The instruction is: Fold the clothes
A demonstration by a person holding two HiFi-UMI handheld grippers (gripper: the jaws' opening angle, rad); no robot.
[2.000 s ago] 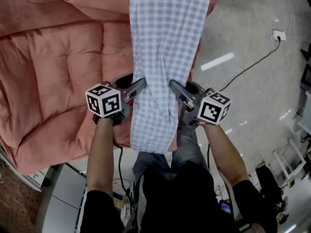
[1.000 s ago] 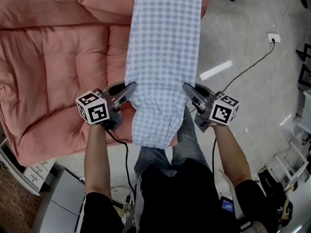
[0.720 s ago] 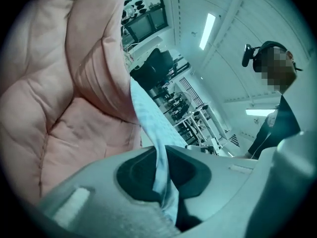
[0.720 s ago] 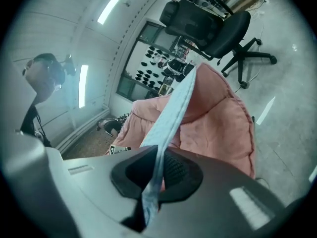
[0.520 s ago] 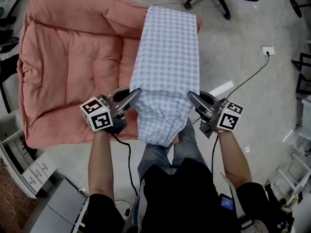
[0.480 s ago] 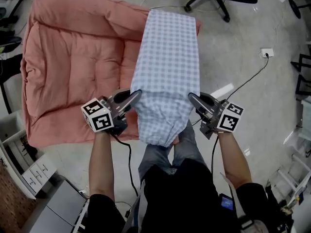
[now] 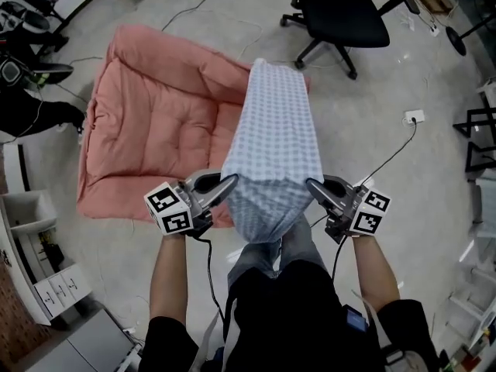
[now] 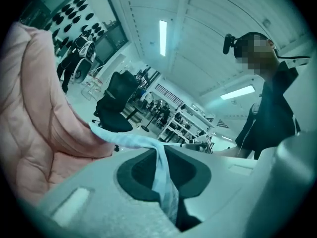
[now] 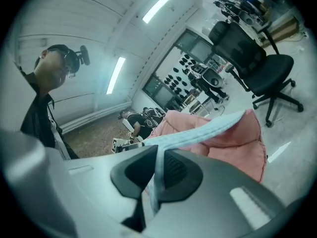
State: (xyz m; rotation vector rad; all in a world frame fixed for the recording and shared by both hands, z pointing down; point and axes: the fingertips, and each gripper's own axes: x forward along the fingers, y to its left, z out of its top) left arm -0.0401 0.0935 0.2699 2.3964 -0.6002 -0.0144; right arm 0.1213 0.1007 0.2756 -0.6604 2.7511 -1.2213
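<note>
Head view: checked cloth (image 7: pixel 273 146) lifted at its near corners, running far over the right side of the pink quilt (image 7: pixel 155 122); near end sags in the middle. Far end touching the quilt or not: unclear. Only the gripper views show the grip itself: left gripper (image 8: pixel 166 182) and right gripper (image 9: pixel 154 177) each clamped on a cloth edge. Office chair (image 7: pixel 341 14) beyond, partly cut off.

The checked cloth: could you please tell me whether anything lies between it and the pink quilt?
Nothing visible does. The left claw and right claw are shut on the cloth, holding it above the quilt, which shows bare; the chair stands beyond.
</note>
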